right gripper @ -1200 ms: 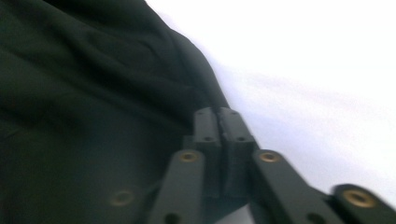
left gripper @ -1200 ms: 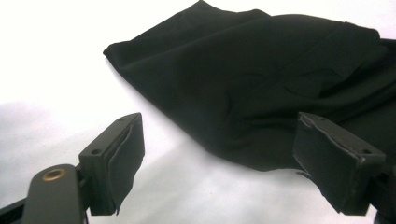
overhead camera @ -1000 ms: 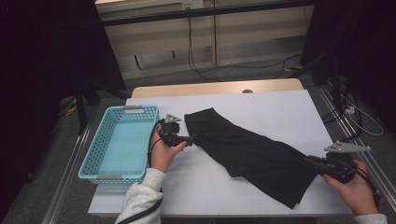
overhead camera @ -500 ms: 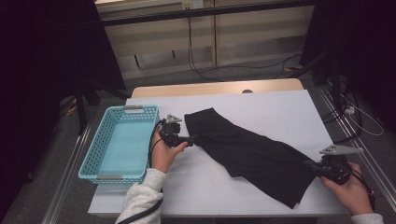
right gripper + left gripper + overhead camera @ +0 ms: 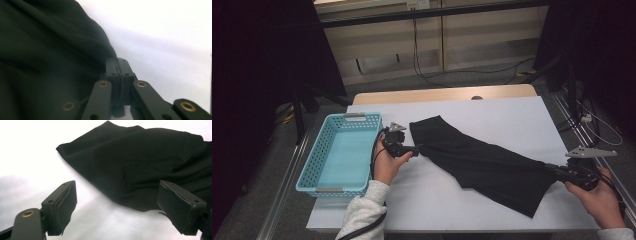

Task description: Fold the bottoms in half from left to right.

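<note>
A long black cloth [image 5: 482, 162] lies slantwise across the white table [image 5: 512, 115]. My left gripper [image 5: 417, 148] rests at the cloth's left end, held in a hand. In the left gripper view the left gripper [image 5: 118, 187] is open, its jaws wide apart over the near edge of the cloth [image 5: 140, 165], with nothing pinched. My right gripper [image 5: 554, 172] is at the cloth's right edge. In the right gripper view the right gripper [image 5: 117, 61] is shut, its jaws pressed together on the border of the cloth [image 5: 50, 50].
A light blue plastic basket [image 5: 362, 116] stands on the table's left side, just left of the left hand. A bare white surface lies behind and in front of the cloth. The table's front edge is near both forearms. Cables run across the floor beyond.
The right gripper has shifted slightly at the cloth's right edge. The left gripper and the cloth's left end have stayed still.
</note>
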`<state>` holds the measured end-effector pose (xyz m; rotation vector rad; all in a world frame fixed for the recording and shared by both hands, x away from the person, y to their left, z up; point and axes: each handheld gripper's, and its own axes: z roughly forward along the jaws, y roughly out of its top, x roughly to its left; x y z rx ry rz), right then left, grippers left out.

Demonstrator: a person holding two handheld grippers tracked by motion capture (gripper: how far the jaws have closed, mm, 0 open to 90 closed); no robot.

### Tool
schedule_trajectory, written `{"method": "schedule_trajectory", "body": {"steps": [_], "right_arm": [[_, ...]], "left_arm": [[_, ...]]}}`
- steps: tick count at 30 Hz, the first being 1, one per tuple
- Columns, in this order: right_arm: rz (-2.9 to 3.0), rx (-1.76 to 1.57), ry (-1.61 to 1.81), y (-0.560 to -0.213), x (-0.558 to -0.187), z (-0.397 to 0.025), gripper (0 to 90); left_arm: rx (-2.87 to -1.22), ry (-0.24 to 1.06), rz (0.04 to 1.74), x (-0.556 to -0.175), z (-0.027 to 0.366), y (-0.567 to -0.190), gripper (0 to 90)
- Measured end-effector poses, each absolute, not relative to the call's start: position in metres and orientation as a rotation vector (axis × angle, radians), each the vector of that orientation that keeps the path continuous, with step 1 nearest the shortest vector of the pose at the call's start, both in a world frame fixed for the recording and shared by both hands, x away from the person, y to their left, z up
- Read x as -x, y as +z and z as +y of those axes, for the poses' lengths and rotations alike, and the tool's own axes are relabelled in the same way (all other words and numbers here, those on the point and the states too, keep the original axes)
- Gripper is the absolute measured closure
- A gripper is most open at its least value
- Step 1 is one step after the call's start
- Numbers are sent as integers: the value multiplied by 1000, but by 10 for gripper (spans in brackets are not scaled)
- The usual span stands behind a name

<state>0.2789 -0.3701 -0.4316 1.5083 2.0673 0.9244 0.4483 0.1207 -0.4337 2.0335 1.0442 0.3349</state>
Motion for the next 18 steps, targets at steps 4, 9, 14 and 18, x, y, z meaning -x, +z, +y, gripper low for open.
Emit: {"method": "schedule_trajectory", "body": {"steps": [4,9,14,18], "right_arm": [[2106,-1516,871,-442,-282,-367,746],[2062,-1493,945,-433,-289,-363,592],[2031,-1507,985,-435,-305,-355,505],[2049,-1542,980,-444,-317,-350,504]], "left_arm": [[-2034,327,1044,-448,120,-434,168],[-2037,320,1041,-448,120,-434,167],[-2046,323,1038,-449,120,-434,167],[-2042,316,1048,-449,120,-437,169]]}}
